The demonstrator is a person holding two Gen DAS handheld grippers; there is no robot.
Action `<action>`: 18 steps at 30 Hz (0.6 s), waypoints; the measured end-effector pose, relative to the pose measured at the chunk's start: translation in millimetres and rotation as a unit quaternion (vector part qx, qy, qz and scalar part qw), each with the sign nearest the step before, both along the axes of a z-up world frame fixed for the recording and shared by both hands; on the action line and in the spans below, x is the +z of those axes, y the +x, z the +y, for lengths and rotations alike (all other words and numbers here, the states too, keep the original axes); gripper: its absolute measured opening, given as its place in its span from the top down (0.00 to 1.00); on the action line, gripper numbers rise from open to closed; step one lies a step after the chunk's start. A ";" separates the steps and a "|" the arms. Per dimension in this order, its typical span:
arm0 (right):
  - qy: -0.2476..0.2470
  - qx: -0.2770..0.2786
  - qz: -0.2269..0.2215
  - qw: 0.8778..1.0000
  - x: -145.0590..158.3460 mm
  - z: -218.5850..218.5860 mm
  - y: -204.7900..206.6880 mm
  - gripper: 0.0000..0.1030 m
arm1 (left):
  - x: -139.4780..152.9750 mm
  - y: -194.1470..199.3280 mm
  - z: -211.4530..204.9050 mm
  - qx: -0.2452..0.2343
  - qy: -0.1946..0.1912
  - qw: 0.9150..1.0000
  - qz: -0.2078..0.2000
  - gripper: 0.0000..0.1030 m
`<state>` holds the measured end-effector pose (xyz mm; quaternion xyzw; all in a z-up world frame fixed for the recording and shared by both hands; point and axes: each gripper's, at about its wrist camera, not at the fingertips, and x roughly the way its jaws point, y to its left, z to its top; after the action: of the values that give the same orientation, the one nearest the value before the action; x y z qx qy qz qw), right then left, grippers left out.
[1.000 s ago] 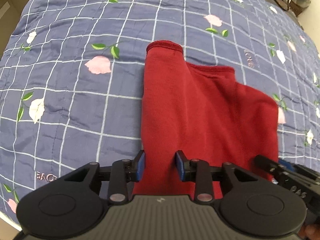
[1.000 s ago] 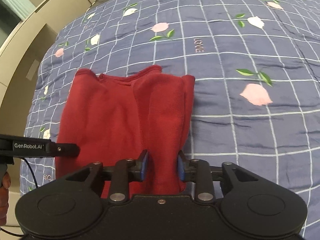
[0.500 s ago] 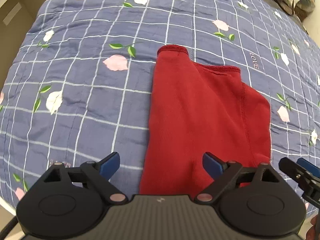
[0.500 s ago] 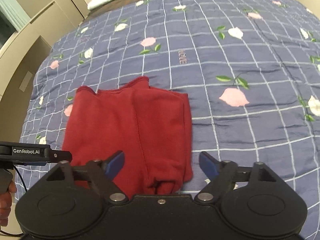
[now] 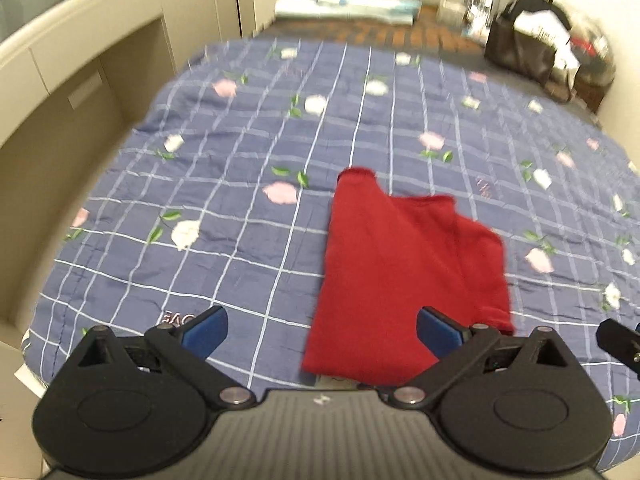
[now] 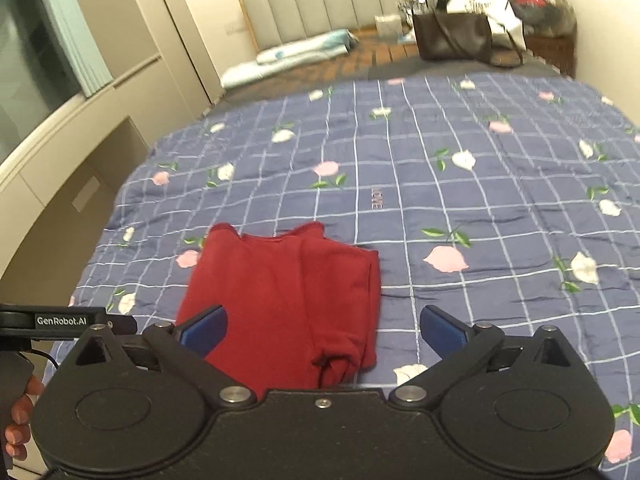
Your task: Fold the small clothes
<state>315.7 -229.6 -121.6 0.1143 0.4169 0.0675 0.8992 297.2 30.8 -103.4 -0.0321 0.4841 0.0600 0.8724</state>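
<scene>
A small red garment (image 5: 400,272) lies folded lengthwise on the blue flowered bedspread (image 5: 240,248), one cuff pointing away. My left gripper (image 5: 322,330) hovers above its near left edge, jaws opening wide with nothing between the blue pads (image 5: 206,330). In the right wrist view the same red garment (image 6: 280,300) lies flat below my right gripper (image 6: 322,328), whose jaws are also opening and hold nothing. The cloth lies well below both pairs of fingers. The left gripper's body (image 6: 68,320) and a person's hand (image 6: 18,416) show at the left edge.
Beige cabinets (image 6: 80,184) run along the bed's left side. At the far end are a padded headboard (image 6: 340,4), folded pale bedding (image 6: 288,56), and a dark bag (image 6: 452,36). Bedspread stretches to the right of the garment.
Both grippers let go of the garment's near edge and opened wide. Both rose and pulled back, tilting up, so the far end of the room came into view. The garment lies flat.
</scene>
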 end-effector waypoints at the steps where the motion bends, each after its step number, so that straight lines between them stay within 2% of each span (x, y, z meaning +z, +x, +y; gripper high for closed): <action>1: 0.001 0.001 -0.008 1.000 4.4 -0.8 -9.5 0.01 | 5.5 -12.0 -2.6 0.000 -0.001 1.000 -0.012 0.01; 7: -0.003 0.000 -0.052 0.999 32.1 -5.1 -77.5 0.01 | 28.5 -89.3 -13.7 -0.008 -0.002 0.998 -0.059 0.00; 18: 0.001 -0.012 -0.097 0.995 67.2 -3.5 -179.1 0.01 | 65.6 -194.4 -7.4 0.001 0.017 0.996 -0.088 0.00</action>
<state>136.6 -233.1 -54.3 0.1129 0.3262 0.0679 0.9361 102.8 23.4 -37.7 -0.0227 0.4044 0.0662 0.9119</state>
